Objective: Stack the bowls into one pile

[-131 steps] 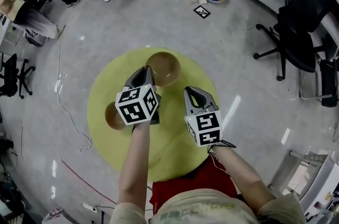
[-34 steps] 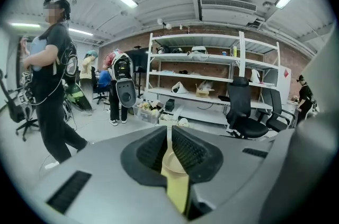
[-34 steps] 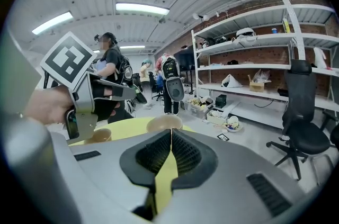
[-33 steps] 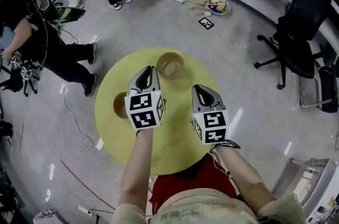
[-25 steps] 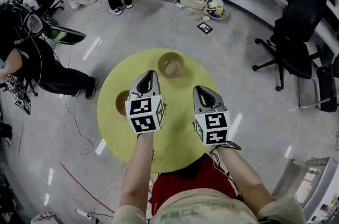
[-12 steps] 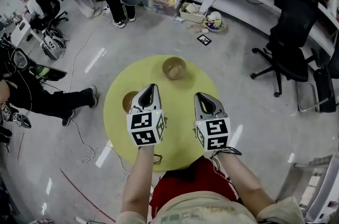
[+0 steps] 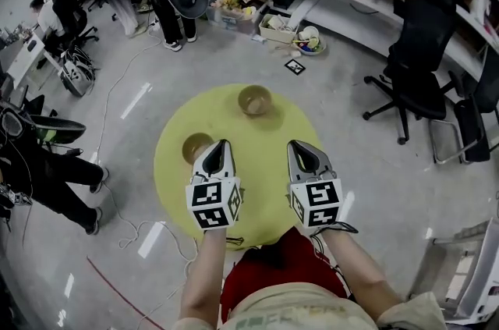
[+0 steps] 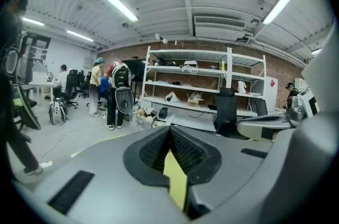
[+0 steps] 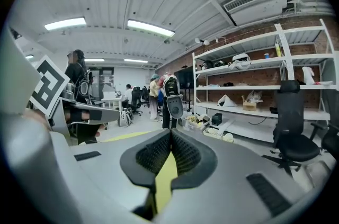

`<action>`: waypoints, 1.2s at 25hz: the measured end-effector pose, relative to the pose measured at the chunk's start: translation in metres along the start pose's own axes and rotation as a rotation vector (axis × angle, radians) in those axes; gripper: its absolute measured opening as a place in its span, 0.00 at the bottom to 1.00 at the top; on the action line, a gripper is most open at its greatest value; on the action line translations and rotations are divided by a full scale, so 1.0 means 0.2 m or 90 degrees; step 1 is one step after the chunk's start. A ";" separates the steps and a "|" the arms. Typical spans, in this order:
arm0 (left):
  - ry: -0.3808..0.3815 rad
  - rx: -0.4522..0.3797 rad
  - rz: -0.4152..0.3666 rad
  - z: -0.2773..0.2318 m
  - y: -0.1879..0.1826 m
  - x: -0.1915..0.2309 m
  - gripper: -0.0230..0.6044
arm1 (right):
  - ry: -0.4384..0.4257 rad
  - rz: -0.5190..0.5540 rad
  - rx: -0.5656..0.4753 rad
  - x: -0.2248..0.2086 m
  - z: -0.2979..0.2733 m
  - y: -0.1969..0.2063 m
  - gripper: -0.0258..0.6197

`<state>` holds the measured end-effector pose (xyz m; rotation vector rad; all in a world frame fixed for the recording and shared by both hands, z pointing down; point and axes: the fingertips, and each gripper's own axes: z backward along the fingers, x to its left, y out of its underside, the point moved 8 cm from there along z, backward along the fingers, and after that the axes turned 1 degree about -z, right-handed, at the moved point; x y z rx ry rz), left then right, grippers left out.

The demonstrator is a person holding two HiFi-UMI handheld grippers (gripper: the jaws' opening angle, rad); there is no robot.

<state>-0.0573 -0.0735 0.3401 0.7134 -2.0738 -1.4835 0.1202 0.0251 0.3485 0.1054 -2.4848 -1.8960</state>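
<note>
Left tool [image 7: 218, 147] — jaws pressed together, nothing between them. Right tool [image 7: 299, 147] is likewise closed and empty. Both are held side by side over the near half of the round yellow desk [image 7: 259, 165].

Two bowls stand upright on the desk, well apart — unstacked. The far bowl [image 7: 255, 100] is near the far edge. The near bowl [image 7: 196, 147] is at the left, and in the head view it shows just beside the left tool's tip.
</note>
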 end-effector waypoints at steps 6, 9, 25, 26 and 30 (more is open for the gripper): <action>0.005 0.006 0.010 0.12 0.09 -0.05 0.07 | -0.006 0.020 -0.011 0.03 0.13 0.02 0.09; 0.011 0.007 0.008 0.16 0.10 -0.05 0.07 | -0.010 0.020 -0.013 0.05 0.19 0.04 0.09; 0.009 0.004 -0.007 0.39 0.14 -0.14 0.07 | -0.029 0.034 -0.010 0.10 0.38 0.09 0.09; 0.008 0.003 -0.007 0.40 0.14 -0.15 0.07 | -0.031 0.035 -0.010 0.10 0.39 0.08 0.09; 0.004 -0.004 -0.014 0.42 0.17 -0.20 0.07 | -0.042 0.041 -0.016 0.07 0.43 0.08 0.09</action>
